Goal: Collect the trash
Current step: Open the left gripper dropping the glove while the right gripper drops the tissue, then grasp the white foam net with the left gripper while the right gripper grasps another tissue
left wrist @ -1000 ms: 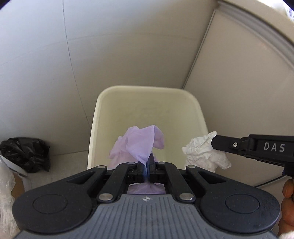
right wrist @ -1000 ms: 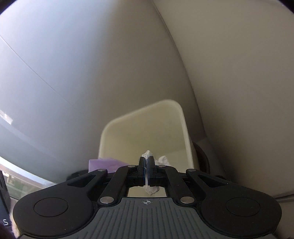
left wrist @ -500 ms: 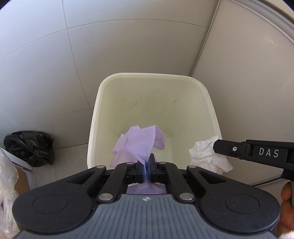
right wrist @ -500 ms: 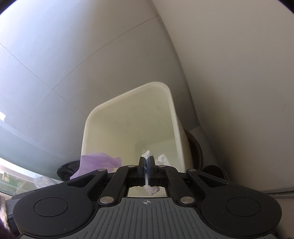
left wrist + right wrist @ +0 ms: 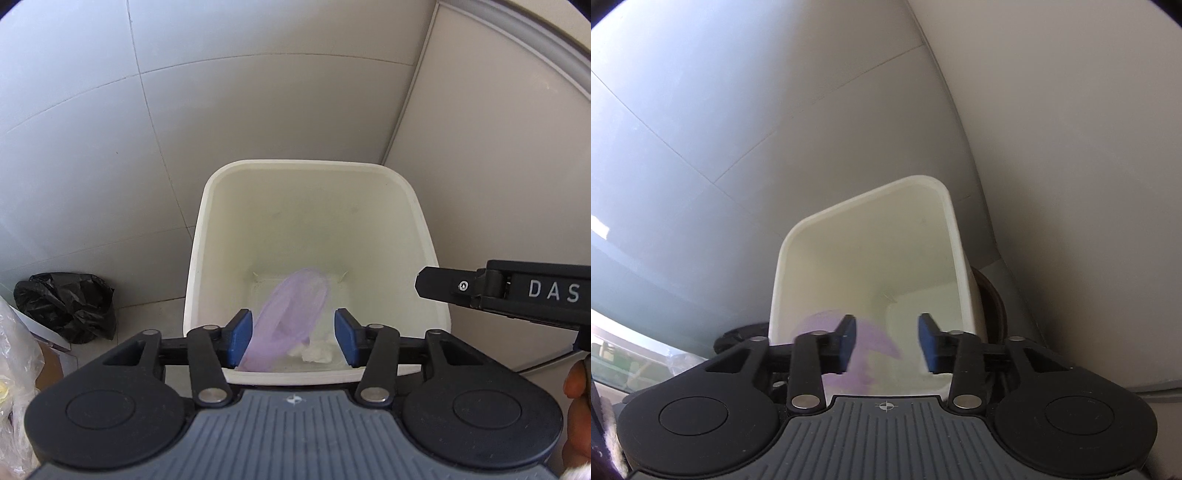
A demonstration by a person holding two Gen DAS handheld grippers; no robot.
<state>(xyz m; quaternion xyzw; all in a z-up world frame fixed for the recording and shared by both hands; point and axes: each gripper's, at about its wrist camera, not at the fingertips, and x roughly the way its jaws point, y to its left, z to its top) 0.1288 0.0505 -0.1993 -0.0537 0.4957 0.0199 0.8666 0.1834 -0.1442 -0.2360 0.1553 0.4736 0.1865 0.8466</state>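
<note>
Tongs released: our left tongs and right tongs are opening, dropping purple wrapper and tissue into the bin; this load is collected.

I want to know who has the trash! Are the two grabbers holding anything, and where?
Nothing. Both the left gripper and right gripper are opening; the purple glove hangs blurred between the left pads, unpinched, over the bin.

One white bin stands at 12 o'clock with one purple glove and one white tissue in it, one black bag lies at 9 o'clock, and two grippers show.
</note>
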